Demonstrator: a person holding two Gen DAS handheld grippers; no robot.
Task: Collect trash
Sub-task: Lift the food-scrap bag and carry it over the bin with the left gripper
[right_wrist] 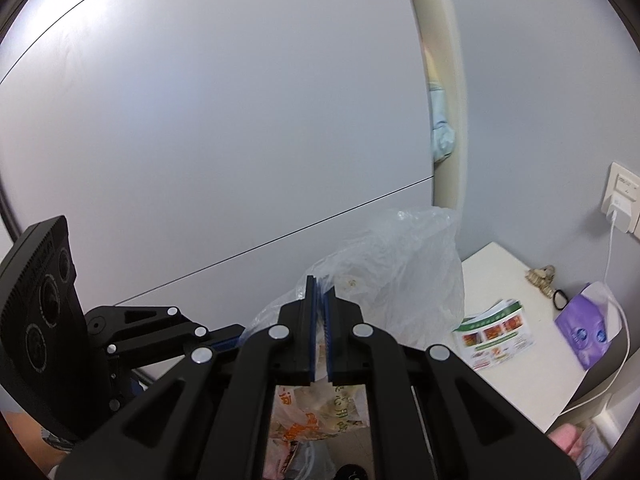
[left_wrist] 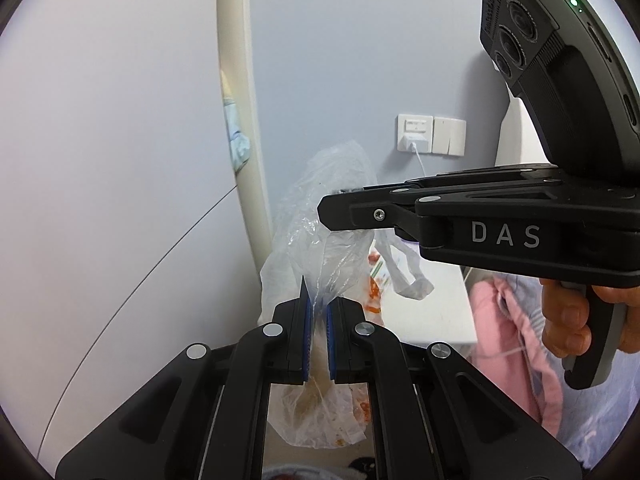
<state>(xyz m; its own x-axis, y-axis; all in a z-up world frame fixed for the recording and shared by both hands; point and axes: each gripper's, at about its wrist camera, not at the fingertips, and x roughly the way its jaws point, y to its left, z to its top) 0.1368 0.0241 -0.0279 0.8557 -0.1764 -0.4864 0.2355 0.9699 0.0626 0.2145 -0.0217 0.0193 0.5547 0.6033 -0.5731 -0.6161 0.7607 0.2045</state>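
A white bedside table [right_wrist: 516,364] (against the wall) bears a leaflet [right_wrist: 494,338], a purple tissue pack [right_wrist: 588,330] and a small trinket [right_wrist: 540,278].

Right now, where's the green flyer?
Right wrist view only: the green flyer lies flat on the white table, right of the clear plastic bag and left of the purple tissue pack.

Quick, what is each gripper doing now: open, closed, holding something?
Left gripper: closed on the plastic bag.
Right gripper: closed on the same bag.
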